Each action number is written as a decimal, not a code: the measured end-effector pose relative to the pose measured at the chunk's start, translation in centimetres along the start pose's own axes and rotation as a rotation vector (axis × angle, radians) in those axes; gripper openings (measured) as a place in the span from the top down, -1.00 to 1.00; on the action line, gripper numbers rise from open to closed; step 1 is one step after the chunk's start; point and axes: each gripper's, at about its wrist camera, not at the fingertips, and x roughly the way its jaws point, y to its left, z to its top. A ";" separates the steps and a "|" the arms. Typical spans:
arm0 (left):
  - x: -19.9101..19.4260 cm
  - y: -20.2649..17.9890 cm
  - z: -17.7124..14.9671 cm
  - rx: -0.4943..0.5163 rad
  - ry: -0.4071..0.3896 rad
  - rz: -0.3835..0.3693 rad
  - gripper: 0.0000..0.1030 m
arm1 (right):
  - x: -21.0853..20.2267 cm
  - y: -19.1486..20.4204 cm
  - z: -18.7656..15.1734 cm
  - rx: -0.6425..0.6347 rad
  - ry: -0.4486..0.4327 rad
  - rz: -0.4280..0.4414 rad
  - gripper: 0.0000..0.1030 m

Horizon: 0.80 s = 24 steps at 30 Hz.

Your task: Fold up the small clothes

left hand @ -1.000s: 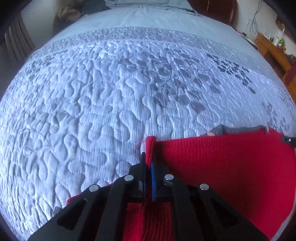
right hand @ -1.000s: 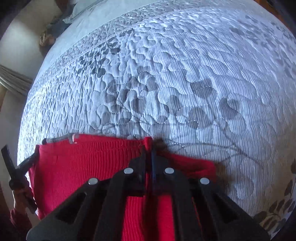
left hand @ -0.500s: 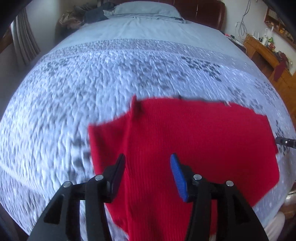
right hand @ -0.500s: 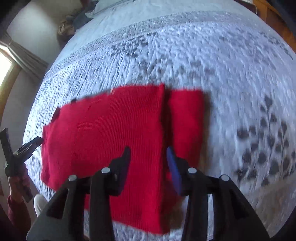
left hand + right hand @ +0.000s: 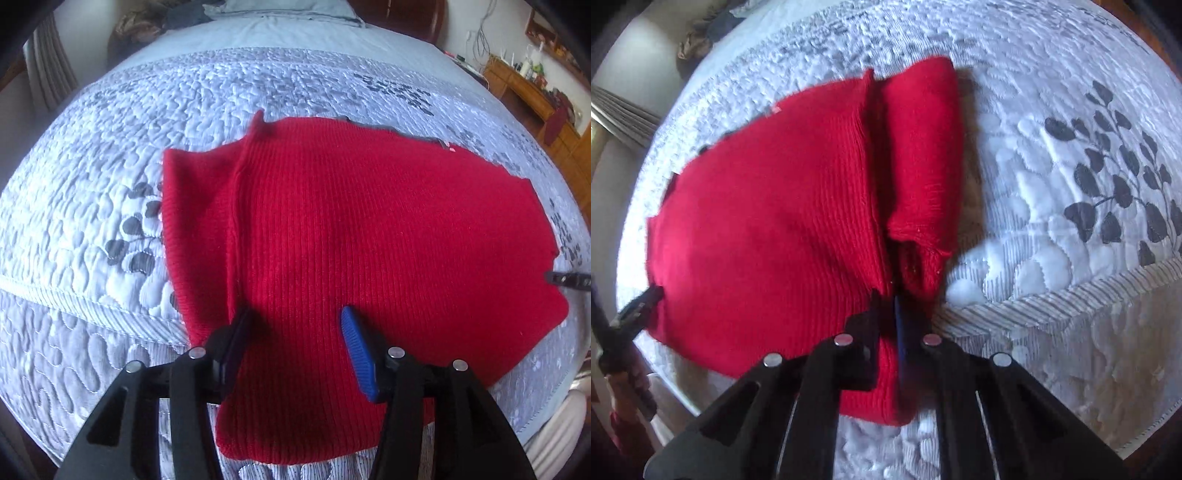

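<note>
A red ribbed knit garment (image 5: 369, 229) lies flat on the quilted bed, with one side folded in as a narrow strip (image 5: 199, 229). My left gripper (image 5: 295, 343) is open and empty, hovering over the garment's near edge. In the right wrist view the same garment (image 5: 768, 221) shows with its folded strip (image 5: 923, 155) on the right. My right gripper (image 5: 895, 314) is shut on the garment's near edge at the fold line. The left gripper (image 5: 631, 314) shows at the left edge of the right wrist view.
The pale quilted bedspread (image 5: 110, 155) with grey leaf prints (image 5: 1108, 177) covers the bed; its piped front edge (image 5: 1071, 295) runs close to me. A wooden dresser (image 5: 532, 92) stands at the far right, pillows (image 5: 280, 11) at the head.
Both grippers let go of the garment's far edge and pulled back toward me. The garment now lies folded over. My right gripper has closed again on the near edge.
</note>
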 end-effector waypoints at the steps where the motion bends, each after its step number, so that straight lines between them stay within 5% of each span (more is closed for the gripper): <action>1: 0.0 -0.1 -0.1 0.004 -0.004 0.004 -0.02 | 0.2 0.2 0.0 -0.003 -0.003 -0.013 0.91; 6: 0.2 -0.4 -0.2 0.008 -0.019 0.026 -0.03 | 0.4 1.1 -0.2 -0.018 -0.008 -0.070 0.90; 10: -0.2 -0.6 0.3 -0.021 -0.009 0.032 -0.05 | -0.3 0.5 0.3 0.029 -0.007 -0.034 0.84; 14: -3.3 -1.2 0.0 -0.055 -0.041 -0.011 -0.24 | -4.5 2.0 -0.5 0.015 -0.119 -0.043 0.15; 17: -5.3 -2.3 -0.4 -0.024 -0.085 0.002 -0.31 | -6.7 4.4 -1.8 -0.044 -0.173 -0.077 0.11; 24: -6.3 -3.3 -1.2 -0.012 -0.098 -0.028 -0.40 | -5.4 6.9 -4.1 -0.124 -0.155 -0.111 -0.41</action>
